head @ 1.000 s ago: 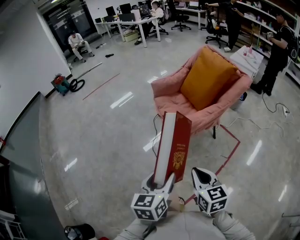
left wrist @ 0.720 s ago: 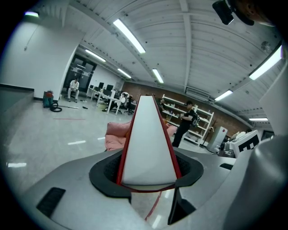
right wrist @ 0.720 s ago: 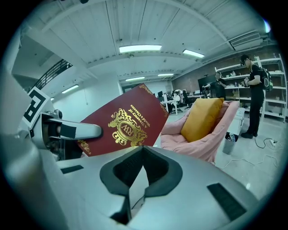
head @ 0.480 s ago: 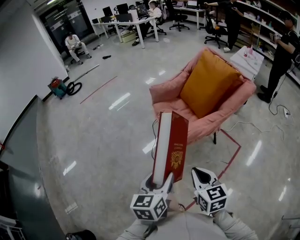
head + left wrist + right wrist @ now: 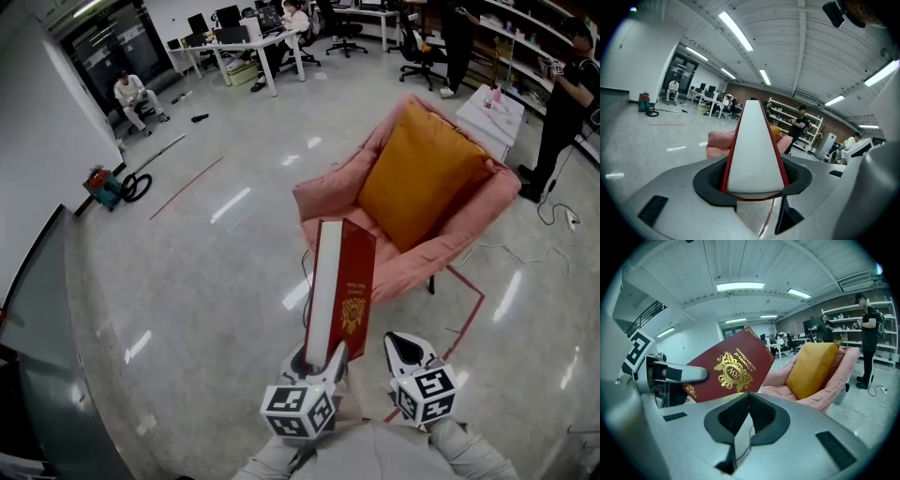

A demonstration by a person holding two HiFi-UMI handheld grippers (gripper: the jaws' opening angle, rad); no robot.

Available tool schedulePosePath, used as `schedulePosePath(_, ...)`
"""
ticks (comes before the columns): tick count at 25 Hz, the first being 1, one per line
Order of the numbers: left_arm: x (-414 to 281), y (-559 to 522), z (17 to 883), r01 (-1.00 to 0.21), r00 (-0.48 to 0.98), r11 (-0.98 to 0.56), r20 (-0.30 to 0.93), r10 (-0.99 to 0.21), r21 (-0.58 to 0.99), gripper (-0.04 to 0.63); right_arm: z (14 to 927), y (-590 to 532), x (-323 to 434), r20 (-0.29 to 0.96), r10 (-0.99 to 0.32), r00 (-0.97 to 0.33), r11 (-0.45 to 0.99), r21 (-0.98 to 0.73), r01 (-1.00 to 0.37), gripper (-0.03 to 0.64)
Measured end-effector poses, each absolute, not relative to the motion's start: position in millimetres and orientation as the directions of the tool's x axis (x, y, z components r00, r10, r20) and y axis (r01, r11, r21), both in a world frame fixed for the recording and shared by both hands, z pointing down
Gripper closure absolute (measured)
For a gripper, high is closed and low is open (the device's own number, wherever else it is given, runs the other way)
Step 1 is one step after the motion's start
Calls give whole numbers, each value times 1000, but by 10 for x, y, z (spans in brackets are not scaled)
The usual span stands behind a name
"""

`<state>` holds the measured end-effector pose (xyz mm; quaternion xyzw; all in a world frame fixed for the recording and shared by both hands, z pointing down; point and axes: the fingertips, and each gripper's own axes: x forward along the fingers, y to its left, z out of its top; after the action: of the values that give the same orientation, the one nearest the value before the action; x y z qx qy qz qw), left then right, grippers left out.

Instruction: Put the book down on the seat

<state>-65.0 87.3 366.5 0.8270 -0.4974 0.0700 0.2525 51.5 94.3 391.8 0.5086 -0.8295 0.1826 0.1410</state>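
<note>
Book (image 5: 342, 286), red-covered with a gold crest, stands on end between the fingers of the left gripper (image 5: 317, 361). They pinch its lower edge from both sides, with the cover turned toward the right gripper (image 5: 410, 349). Over the last second the grip has not altered. What has changed is the distance: the pink armchair (image 5: 323, 192) now lies nearer beyond the fingertips and fills more of the head view, the carrier having stepped toward it. The book is held in the air, well apart from the seat, so the approach looks unfinished and the put-down is not yet begun. The right gripper rides just to the right of the left fingers, its own fingers pressed together on nothing.

Ahead of the book's top edge, an orange cushion (image 5: 422, 173) leans against the chair back and covers much of the seat. How much flat fabric is free in front of it is hard to judge, since the book hides part of it. The soft, sagging seat may let a book tilt. Around it all is a glossy grey floor (image 5: 187, 281), with a red tape line (image 5: 466, 309) to the right of the fingers. Far beyond them stand desks (image 5: 234, 42) with seated workers, and a person (image 5: 562, 84) stands by the shelves.
</note>
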Motion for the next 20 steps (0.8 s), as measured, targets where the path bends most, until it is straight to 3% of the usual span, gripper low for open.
schedulePosePath(20, -997, -492, 3911, -829, 553, -435, 399, -731, 353, 350, 3981, -388, 228, 433, -817, -382, 365, -124, -923, 612)
